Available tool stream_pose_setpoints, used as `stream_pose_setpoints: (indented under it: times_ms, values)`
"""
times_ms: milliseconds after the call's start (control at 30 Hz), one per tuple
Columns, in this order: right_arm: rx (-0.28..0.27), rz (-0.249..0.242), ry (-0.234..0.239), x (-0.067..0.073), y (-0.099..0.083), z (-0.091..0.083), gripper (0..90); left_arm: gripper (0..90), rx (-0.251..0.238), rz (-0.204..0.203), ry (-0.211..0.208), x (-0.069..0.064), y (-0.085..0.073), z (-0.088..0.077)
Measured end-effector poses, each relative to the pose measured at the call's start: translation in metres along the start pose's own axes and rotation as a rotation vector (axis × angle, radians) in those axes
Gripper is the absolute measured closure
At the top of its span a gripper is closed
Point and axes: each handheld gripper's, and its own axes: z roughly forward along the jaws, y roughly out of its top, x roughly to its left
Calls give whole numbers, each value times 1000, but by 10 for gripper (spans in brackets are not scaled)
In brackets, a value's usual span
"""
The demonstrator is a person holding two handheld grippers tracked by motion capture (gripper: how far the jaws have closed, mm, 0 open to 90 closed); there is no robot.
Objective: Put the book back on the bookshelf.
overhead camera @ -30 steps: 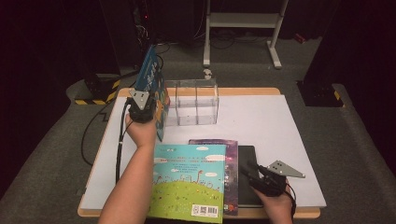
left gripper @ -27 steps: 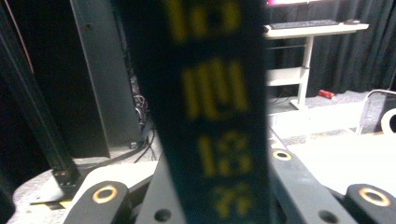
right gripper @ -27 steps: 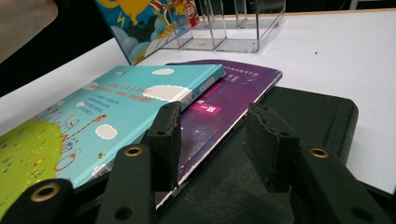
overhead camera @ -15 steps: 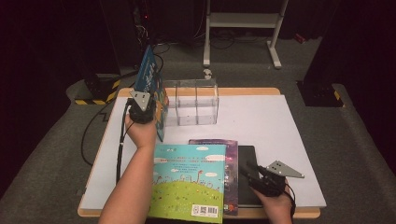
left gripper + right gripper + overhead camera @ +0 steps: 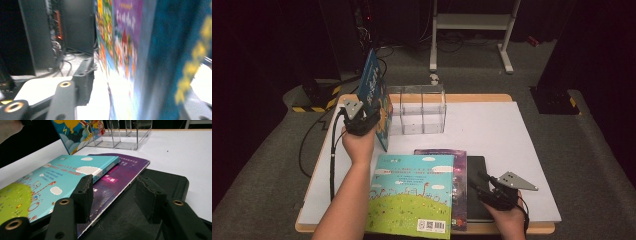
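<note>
A blue picture book point(image 5: 374, 95) stands on edge, leaning against the left side of a clear acrylic rack point(image 5: 419, 107). My left gripper point(image 5: 362, 117) straddles its near edge. Its jaws have just been opening, and the left finger point(image 5: 62, 100) stands off the cover point(image 5: 125, 50), so the book is between open jaws. Three books lie overlapped at the front: a teal-and-green one point(image 5: 412, 192), a purple one point(image 5: 459, 165) and a black one point(image 5: 477, 170). My right gripper point(image 5: 115, 192) hovers low over the purple book's edge point(image 5: 120, 172); its jaws have just been opening and the pads touch nothing.
A white mat point(image 5: 492, 130) covers the wooden table, with bare room right of the rack and books. Beyond the table's far edge stand dark equipment, cables and a white stand's legs point(image 5: 472, 30). A black cable point(image 5: 332, 155) trails along the left forearm.
</note>
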Motion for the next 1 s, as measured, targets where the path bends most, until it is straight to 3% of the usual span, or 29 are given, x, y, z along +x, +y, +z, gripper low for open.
stream_pose_setpoints:
  times_ms: [167,267,333,400,633,700,800,900,1000]
  values:
    - [7,-40,-12,5,2,1,430,378,22,-3,-62,4,-12,-14]
    - [20,-61,-21,7,2,2,413,390,46,10,-106,8,-22,-25]
    - [30,-55,-17,7,2,4,406,374,57,-3,-124,10,-29,-32]
    - [38,-57,-17,6,1,4,403,356,83,-19,-155,13,-37,-37]
    - [49,-63,-20,6,2,5,402,384,166,7,-262,19,-63,-56]
    - [50,-65,-21,6,2,4,400,372,222,11,-296,20,-71,-61]
    - [51,-64,-21,6,3,4,396,367,272,9,-309,21,-82,-70]
    - [55,-69,-20,7,3,4,394,365,312,26,-291,22,-97,-83]
    - [66,-64,-22,8,2,5,387,352,364,-14,-294,27,-114,-95]
